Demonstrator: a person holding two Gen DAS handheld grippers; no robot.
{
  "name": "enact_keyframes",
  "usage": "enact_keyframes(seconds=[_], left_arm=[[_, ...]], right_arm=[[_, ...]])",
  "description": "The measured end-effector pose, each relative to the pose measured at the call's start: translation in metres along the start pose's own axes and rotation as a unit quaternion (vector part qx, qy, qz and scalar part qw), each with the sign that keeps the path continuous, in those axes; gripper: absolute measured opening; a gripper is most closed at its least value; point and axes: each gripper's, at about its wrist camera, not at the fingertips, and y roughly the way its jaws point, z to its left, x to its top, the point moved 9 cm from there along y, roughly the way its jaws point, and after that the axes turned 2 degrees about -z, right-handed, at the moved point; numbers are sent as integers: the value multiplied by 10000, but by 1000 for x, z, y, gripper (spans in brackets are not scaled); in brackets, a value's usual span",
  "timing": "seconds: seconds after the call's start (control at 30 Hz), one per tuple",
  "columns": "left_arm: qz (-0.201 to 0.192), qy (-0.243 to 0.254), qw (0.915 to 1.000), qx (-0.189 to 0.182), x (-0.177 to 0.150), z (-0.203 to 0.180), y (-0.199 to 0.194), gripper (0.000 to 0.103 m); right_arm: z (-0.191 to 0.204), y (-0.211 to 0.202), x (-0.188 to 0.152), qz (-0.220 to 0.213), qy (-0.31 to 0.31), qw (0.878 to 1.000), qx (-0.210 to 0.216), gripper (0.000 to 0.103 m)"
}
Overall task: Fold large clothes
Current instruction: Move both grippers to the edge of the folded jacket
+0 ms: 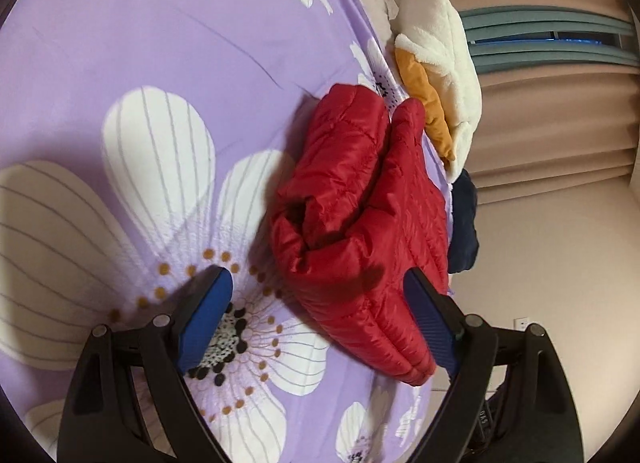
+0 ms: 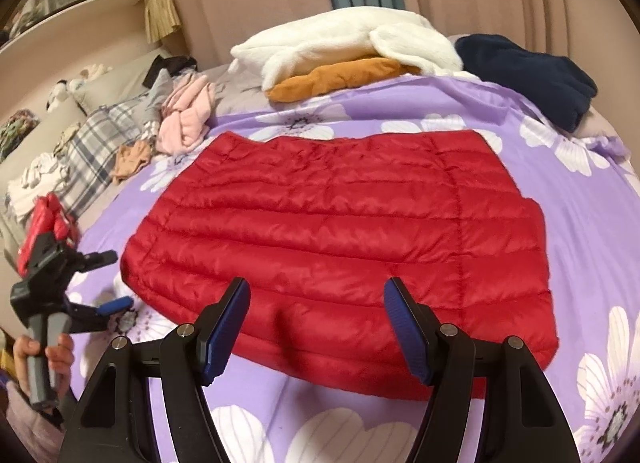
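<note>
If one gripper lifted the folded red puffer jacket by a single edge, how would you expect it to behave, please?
The red puffer jacket would probably droop and unfold, as its quilted layers only lie loosely stacked. It looks puffy, so likely light for its bulk. Its shiny shell may slip between the pads or slide on the purple bedsheet.

A bed spread with a lilac floral sheet (image 2: 580, 199) carried a folded red quilted jacket (image 2: 340, 223) just beyond the right gripper's fingers (image 2: 224, 327); farther off lay white fleece (image 2: 352, 39), navy (image 2: 532, 71) and pink garments (image 2: 188, 119).
</note>
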Motion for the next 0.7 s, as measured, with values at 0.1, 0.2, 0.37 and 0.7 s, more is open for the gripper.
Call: enact_keyframes(seconds=[0.1, 0.2, 0.37, 0.7], left_arm=[[72, 14, 10000, -62, 2, -4, 8, 88], [188, 22, 9998, -105, 5, -8, 21, 88], [315, 81, 9994, -111, 11, -15, 37, 88], [518, 176, 9985, -99, 18, -28, 65, 91]], right_arm=[[6, 5, 0, 25, -32, 10000, 59, 69], [10, 9, 1, 32, -25, 9999, 130, 69], [14, 16, 5, 51, -38, 9998, 167, 69], [14, 27, 19, 4, 12, 9999, 143, 69]])
